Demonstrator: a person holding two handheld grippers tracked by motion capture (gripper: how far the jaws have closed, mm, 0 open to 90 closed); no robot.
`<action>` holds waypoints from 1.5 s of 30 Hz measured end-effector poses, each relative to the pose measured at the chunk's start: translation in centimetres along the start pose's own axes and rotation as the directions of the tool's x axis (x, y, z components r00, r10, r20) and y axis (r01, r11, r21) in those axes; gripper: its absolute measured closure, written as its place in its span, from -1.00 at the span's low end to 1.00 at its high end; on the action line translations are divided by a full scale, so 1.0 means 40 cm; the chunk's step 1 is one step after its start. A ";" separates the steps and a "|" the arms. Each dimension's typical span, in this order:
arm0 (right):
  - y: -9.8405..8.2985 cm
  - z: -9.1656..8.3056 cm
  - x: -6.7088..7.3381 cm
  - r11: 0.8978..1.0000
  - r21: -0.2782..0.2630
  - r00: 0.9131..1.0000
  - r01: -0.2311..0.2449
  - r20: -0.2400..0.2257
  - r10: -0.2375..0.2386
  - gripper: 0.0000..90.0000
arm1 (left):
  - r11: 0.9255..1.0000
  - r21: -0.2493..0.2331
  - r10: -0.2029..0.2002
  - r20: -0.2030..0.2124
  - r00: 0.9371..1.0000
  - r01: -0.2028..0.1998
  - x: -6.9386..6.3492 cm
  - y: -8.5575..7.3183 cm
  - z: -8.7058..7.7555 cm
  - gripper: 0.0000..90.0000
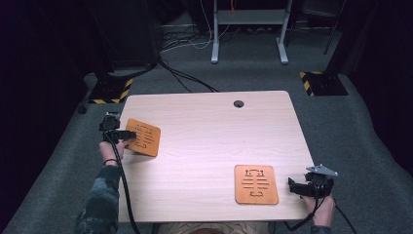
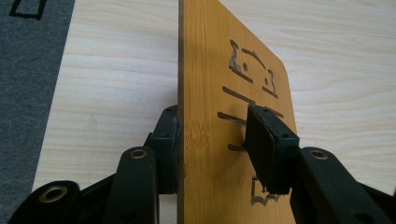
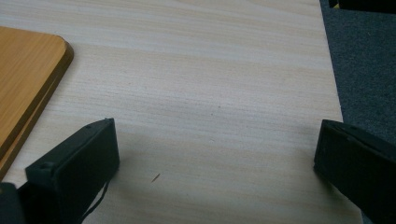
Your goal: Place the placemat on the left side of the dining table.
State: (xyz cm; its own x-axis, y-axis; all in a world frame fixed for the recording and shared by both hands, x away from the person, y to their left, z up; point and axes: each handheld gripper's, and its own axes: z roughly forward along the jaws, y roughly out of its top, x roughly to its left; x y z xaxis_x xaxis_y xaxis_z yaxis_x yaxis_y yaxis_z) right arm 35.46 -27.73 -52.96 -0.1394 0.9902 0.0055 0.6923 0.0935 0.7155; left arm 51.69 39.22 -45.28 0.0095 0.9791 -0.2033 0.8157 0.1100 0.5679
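- High view: the left gripper (image 1: 127, 134) sits at the table's (image 1: 204, 146) left edge with the near edge of the left wooden board (image 1: 143, 137) between its jaws. The second board (image 1: 256, 184) lies flat near the front right, and the right gripper (image 1: 295, 186) waits just beside it, apart from it. Can't tell at this size whether the left board lies fully flat or is tipped up a bit.
- Left gripper view: the board (image 2: 219, 93) runs edge-on between the two jaws. One pad (image 2: 166, 154) looks to be against the back face, while the other pad (image 2: 261, 144) stands clear of the cut-out face, so I'd call this grip let go, jaws loose around the board. If the plan is to leave the board here, I'd back straight out along the board's plane so neither pad drags it off the table edge.
- Right gripper view: jaws spread wide with bare tabletop (image 3: 210, 93) between them, nothing held. A corner of the second board (image 3: 28, 70) sits off to the side, not touching. To pick it up, I'd slide over and come in level at the edge.
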 end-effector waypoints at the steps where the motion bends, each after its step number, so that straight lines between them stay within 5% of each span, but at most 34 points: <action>1: 0.000 0.000 0.000 1.000 0.000 1.000 0.000 0.000 0.000 -1.00 | 1.000 0.009 -0.011 -0.002 1.000 0.011 0.000 0.000 0.002 0.24; 20: -0.001 0.000 -0.001 1.000 -0.004 1.000 -0.009 0.008 0.009 -1.00 | 1.000 0.017 -0.023 -0.003 1.000 0.023 0.024 -0.014 0.028 0.10; 28: -0.001 0.000 -0.001 1.000 -0.004 1.000 -0.010 0.009 0.010 -1.00 | 0.998 0.021 -0.068 0.030 0.997 0.067 0.049 -0.028 0.040 0.07; 31: -0.001 -0.001 -0.001 1.000 -0.001 1.000 -0.012 0.011 0.012 -1.00 | 0.998 0.024 -0.052 0.032 0.998 0.051 0.052 -0.027 0.041 0.06; 38: -0.001 -0.001 0.000 1.000 0.000 1.000 -0.018 0.014 0.018 -1.00 | 0.998 0.050 -0.032 -0.013 0.999 0.033 0.054 -0.030 0.053 0.07; 40: -0.001 -0.001 0.000 1.000 0.000 1.000 -0.019 0.015 0.019 -1.00 | 0.998 0.062 0.027 -0.087 0.996 -0.021 0.041 -0.037 0.061 0.33; 41: -0.001 -0.001 0.000 1.000 0.000 1.000 -0.019 0.014 0.019 -1.00 | 0.997 0.073 0.040 -0.080 0.996 -0.034 0.043 -0.040 0.066 0.31; 45: -0.001 -0.001 -0.001 1.000 -0.001 1.000 -0.018 0.014 0.018 -1.00 | 0.997 0.077 0.006 -0.080 0.997 0.000 0.052 -0.051 0.085 0.21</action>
State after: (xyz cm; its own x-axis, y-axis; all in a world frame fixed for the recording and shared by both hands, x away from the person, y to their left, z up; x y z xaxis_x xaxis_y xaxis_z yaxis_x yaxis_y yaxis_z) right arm 35.41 -27.77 -52.97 -0.1167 0.9931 0.0087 0.6939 0.0753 0.7161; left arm 52.01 40.45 -49.56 -0.0314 0.9903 -0.1355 0.8577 0.0963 0.5050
